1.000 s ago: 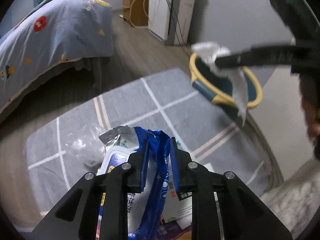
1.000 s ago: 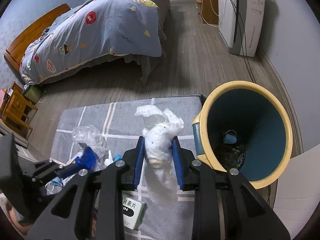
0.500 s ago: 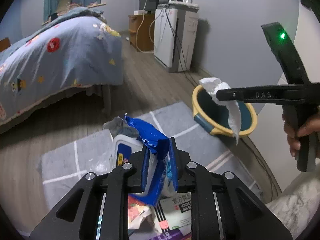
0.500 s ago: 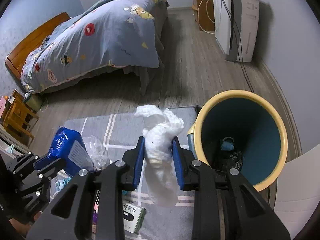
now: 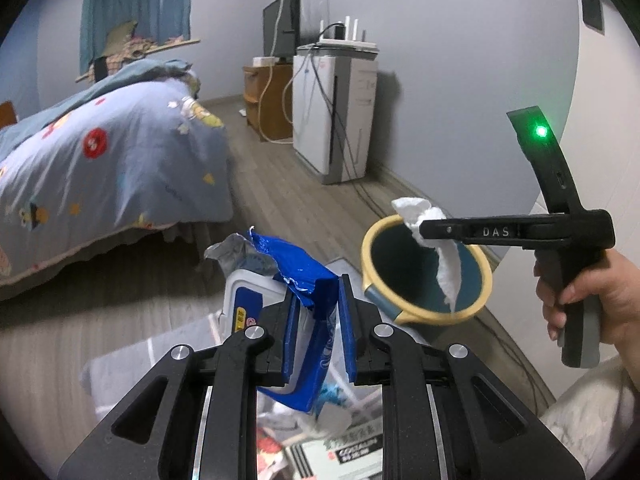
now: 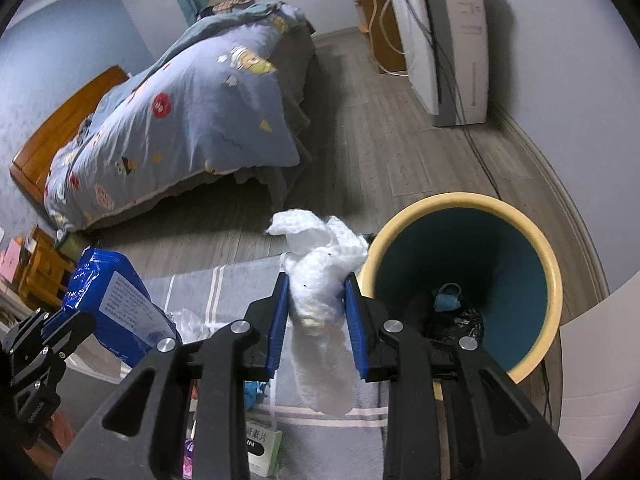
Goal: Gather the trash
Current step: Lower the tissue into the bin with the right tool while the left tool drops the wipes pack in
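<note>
Tissue wad [image 6: 320, 304]: long axis vertical — tail hangs below the pads, beside the bin rim.
Right gripper [image 6: 316, 316]: narrow, clamped on the wad.
Wet-wipe pack [image 5: 308, 320]: blue, upright, torn end uppermost.
Left gripper [image 5: 318, 332]: nearly closed — pinching the pack.
Trash bin [image 6: 552, 264]: right of both grippers, mouth facing the camera.

Blue wrapper [image 5: 308, 280], white tissue [image 6: 320, 276], a bin [image 6: 552, 280] teal inside with a yellow rim, grey rug [image 6: 224, 288] with pale stripes, perhaps a grid.
</note>
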{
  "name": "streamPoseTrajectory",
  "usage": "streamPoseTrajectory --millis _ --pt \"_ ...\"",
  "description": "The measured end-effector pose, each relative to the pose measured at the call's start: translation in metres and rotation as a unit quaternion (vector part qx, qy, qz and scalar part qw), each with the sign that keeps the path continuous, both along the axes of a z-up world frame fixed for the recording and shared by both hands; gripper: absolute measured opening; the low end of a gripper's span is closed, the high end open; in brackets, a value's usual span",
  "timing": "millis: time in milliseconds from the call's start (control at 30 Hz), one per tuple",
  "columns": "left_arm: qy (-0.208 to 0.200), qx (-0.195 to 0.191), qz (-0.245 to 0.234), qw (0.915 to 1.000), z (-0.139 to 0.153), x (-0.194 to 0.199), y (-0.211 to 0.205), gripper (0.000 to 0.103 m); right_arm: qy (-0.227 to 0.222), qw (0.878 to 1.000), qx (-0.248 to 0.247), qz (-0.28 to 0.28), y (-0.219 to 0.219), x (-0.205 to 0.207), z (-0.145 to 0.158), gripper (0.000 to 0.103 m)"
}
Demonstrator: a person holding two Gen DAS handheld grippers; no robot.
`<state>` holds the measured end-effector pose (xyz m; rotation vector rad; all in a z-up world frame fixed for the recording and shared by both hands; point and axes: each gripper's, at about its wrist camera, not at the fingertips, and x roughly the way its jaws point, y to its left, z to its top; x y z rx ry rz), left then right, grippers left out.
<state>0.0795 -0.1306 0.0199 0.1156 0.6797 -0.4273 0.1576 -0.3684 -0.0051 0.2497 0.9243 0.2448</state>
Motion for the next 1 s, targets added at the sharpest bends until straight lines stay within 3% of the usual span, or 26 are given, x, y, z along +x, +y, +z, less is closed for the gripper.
streamPoseTrajectory --millis 300,600,800,1000 --pt "-0.003 0.001 -0.044 0.999 0.001 0.025 -0.053 0.02 -0.002 0.997 0.001 -0.075 -0.064 0.012 -0.002 0.027" --pt "0.009 -0.008 -0.089 0.996 -0.007 0.056 -0.109 0.02 0.041 0.989 -0.011 -0.142 -0.121 0.028 -0.04 0.027" --pt "0.027 -0.021 -0.11 0.9934 -0.021 0.081 -0.143 0.02 0.072 0.985 -0.003 -0.158 -0.141 0.033 -0.066 0.027" --pt "0.038 -0.033 -0.125 0.9909 -0.041 0.097 -0.166 0.02 0.072 0.984 -0.003 -0.16 -0.148 0.038 -0.076 0.027"
